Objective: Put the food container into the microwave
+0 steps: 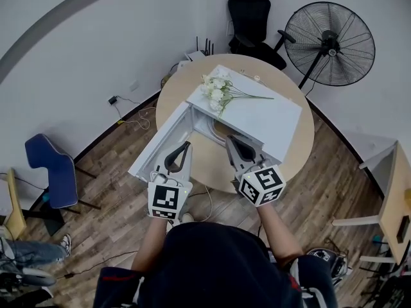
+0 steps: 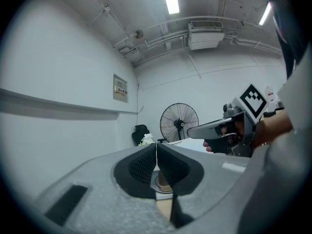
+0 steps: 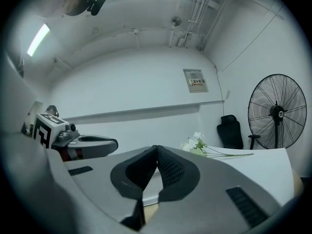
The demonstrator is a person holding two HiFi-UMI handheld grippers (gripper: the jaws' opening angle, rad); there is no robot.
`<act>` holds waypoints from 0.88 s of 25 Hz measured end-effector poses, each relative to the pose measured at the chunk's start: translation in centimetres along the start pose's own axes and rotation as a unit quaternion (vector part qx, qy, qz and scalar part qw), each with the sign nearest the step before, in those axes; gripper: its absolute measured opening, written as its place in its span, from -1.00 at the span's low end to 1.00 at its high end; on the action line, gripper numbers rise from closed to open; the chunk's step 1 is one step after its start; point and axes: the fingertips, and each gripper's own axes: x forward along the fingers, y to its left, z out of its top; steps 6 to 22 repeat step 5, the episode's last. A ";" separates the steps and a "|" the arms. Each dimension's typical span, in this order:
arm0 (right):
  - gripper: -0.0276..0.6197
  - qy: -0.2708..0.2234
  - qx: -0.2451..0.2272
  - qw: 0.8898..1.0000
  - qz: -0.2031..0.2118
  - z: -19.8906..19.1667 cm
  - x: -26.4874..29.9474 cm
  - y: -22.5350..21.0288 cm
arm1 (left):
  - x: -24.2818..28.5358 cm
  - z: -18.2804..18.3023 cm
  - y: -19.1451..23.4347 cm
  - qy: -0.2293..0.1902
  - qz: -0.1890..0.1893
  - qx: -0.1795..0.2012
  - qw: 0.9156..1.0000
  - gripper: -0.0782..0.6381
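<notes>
Flagging risks: left claw (image 2: 156, 147) and right claw (image 3: 156, 152) are both closed on nothing, level in front of the microwave (image 1: 257, 111) mid-table (image 1: 174, 85). The food container (image 2: 163, 182) looks to be already in the cavity, only partly visible. The door (image 1: 160, 140) hangs open past the table's left edge; a hard swing could shove the microwave or shake the flowers (image 1: 217, 90) off its top. No brand legible, wall plate (image 3: 196, 80) too small to read, marker cube (image 1: 262, 185) shows only square patterns
</notes>
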 end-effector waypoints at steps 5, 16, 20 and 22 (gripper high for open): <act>-0.88 0.001 -0.001 1.000 -0.002 -0.2 -0.2 -0.1 | 0.0 0.0 -0.1 -0.001 0.000 0.000 1.000 -0.73; -0.88 0.001 -0.001 1.000 -0.002 -0.2 -0.2 -0.1 | 0.0 0.0 -0.1 -0.001 0.000 0.000 1.000 -0.73; -0.88 0.001 -0.001 1.000 -0.002 -0.2 -0.2 -0.1 | 0.0 0.0 -0.1 -0.001 0.000 0.000 1.000 -0.73; -0.88 0.001 -0.001 1.000 -0.002 -0.2 -0.2 -0.1 | 0.0 0.0 -0.1 -0.001 0.000 0.000 1.000 -0.73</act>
